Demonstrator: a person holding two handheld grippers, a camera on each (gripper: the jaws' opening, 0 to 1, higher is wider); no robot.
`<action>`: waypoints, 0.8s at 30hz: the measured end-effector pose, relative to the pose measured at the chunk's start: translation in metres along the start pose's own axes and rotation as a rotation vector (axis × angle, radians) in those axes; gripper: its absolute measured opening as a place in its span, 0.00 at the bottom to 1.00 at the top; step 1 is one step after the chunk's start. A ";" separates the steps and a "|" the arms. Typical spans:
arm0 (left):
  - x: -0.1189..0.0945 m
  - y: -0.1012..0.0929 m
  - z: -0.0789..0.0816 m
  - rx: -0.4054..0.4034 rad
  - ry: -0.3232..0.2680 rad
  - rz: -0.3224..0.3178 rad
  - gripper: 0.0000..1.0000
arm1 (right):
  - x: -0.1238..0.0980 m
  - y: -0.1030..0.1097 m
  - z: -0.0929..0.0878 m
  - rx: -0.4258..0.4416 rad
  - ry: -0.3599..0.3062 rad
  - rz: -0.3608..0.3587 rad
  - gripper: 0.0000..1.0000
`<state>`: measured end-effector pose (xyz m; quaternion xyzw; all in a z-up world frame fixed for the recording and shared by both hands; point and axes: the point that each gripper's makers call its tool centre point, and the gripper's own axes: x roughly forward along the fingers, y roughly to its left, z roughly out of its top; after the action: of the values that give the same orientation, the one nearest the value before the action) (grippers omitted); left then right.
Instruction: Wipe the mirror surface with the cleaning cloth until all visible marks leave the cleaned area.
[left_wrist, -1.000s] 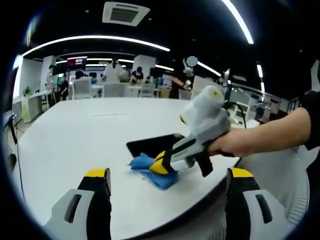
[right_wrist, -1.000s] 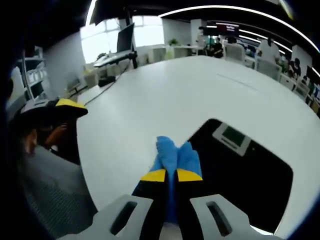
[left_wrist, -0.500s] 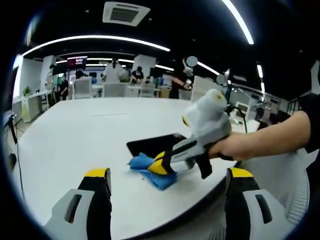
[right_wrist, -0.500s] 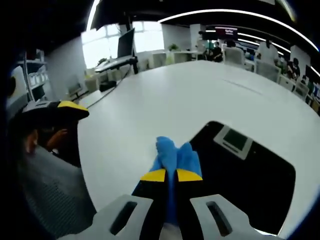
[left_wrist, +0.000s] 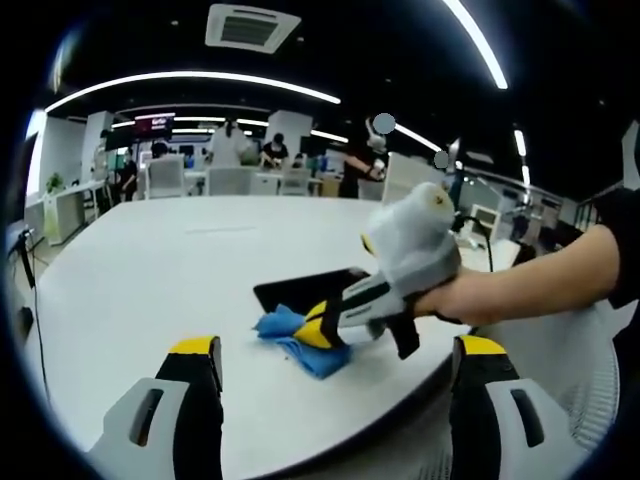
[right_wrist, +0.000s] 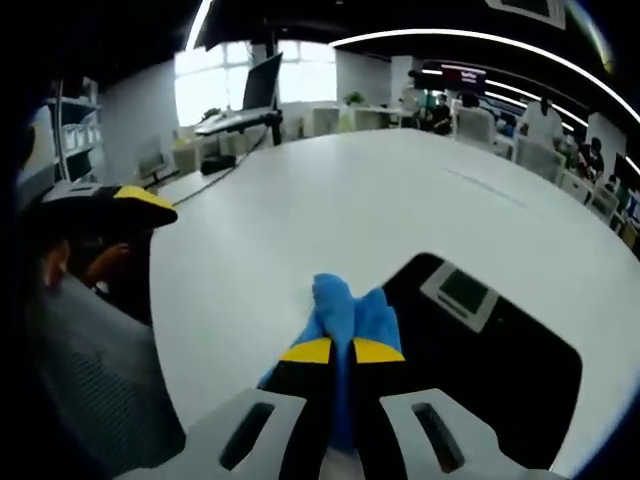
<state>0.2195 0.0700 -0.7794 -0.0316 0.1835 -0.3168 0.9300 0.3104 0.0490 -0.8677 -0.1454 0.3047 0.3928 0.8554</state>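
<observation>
Left hand-held gripper (left_wrist: 334, 352): its two yellow-tipped jaws stand wide apart with nothing between them, held off the near edge of the bench, short of the mirror.
Bench (left_wrist: 160, 270): broad, white, with a rounded edge; it carries the mirror and the cloth.
Cleaning cloth (right_wrist: 345, 305): blue, bunched, lying on the bench against the mirror's near edge, just left of the mirror in the right gripper view; in the left gripper view (left_wrist: 290, 335) it sits in front of the mirror.
Right hand-held gripper (right_wrist: 332, 352): jaws clenched together on the cleaning cloth, tips pointing toward the mirror; in the left gripper view it comes in from the right, gripped by a person's hand (left_wrist: 455, 300).
Mirror (right_wrist: 490, 360): dark rectangular slab lying flat on the bench, reflecting a ceiling vent; whether marks lie on it cannot be told.
Office chair (left_wrist: 545, 350): grey mesh, right of the mirror at the bench edge.
</observation>
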 end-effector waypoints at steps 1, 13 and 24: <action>0.000 0.000 0.000 0.000 0.001 0.001 0.95 | 0.001 -0.001 0.001 0.005 0.000 0.000 0.00; 0.000 0.000 -0.002 -0.002 0.012 0.001 0.95 | 0.014 -0.015 0.011 0.013 0.012 -0.014 0.00; 0.001 0.000 -0.003 -0.003 0.020 -0.003 0.94 | 0.027 -0.033 0.022 0.046 0.000 -0.046 0.00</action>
<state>0.2187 0.0696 -0.7821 -0.0301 0.1931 -0.3185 0.9276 0.3587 0.0542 -0.8676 -0.1328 0.3103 0.3662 0.8672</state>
